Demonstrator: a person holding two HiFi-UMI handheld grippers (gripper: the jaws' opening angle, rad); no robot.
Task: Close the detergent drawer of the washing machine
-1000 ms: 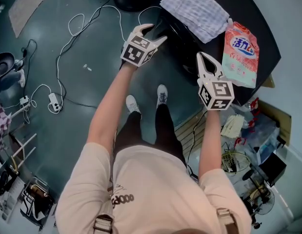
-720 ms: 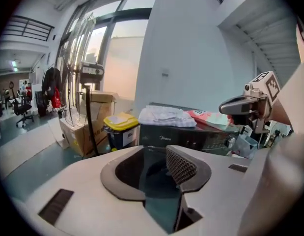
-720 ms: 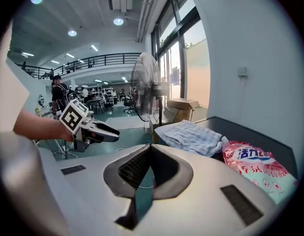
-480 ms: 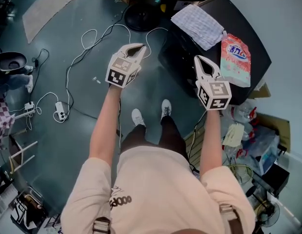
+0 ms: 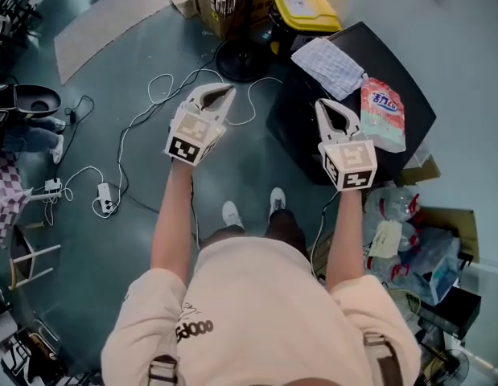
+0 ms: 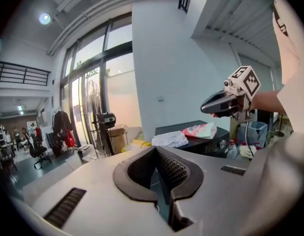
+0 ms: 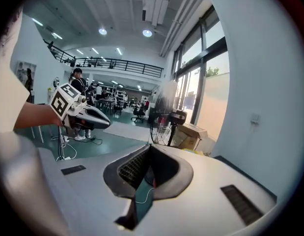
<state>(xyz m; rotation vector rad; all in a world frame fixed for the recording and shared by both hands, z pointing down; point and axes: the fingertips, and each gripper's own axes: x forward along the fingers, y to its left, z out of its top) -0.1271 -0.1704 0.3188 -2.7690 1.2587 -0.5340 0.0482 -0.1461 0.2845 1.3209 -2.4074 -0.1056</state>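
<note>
Washing machine (image 5: 389, 55): its detergent drawer cannot be made out on the dark front.
A cloth (image 5: 329, 64) and pouch (image 5: 383, 112) lie on top. The right gripper (image 5: 321, 104) is over its front edge and the left gripper (image 5: 224, 92) is off its left side. Both have jaws together and empty, the left's just closed.

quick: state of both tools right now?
Left tool: closed, jaws just shut, nothing between them.
Right tool: closed, empty.
</note>
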